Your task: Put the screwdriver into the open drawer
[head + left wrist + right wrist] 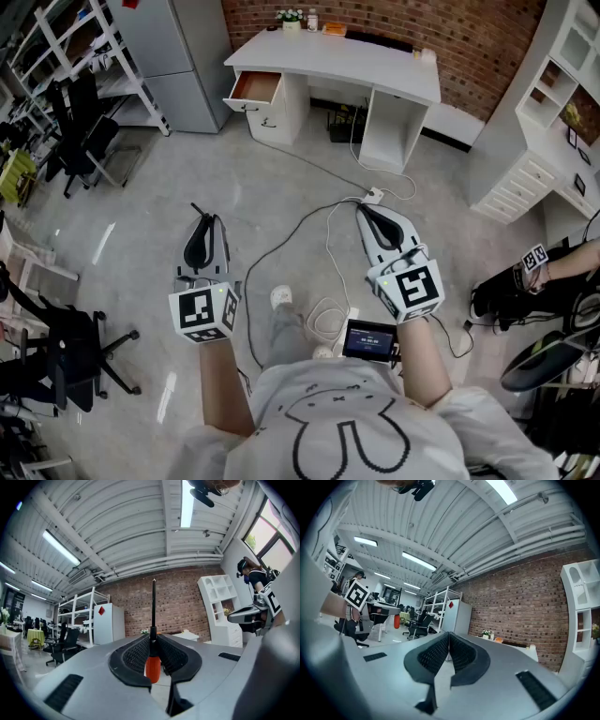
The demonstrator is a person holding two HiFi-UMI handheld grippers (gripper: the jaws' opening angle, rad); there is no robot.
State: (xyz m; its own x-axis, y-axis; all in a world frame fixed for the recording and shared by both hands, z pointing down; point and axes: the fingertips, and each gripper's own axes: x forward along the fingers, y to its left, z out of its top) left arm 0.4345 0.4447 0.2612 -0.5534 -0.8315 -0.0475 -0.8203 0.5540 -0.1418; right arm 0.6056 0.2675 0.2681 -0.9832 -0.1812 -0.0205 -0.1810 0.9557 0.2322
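Note:
My left gripper (201,217) (152,638) is shut on a screwdriver (152,666) with an orange handle. Its thin black shaft (153,606) stands straight up past the jaws, and in the head view the shaft's tip (195,207) pokes out ahead of them. My right gripper (362,209) (448,634) is held level beside it, shut with nothing between its pads. Both hang over the grey floor, well short of the white desk (366,64). The desk's open drawer (255,86), brown inside, juts out at its left end.
White cables (319,239) and a power strip (373,196) lie on the floor between me and the desk. Black office chairs (80,122) and shelving stand at the left. A white shelf unit (548,122) and another person's arm (562,262) are at the right.

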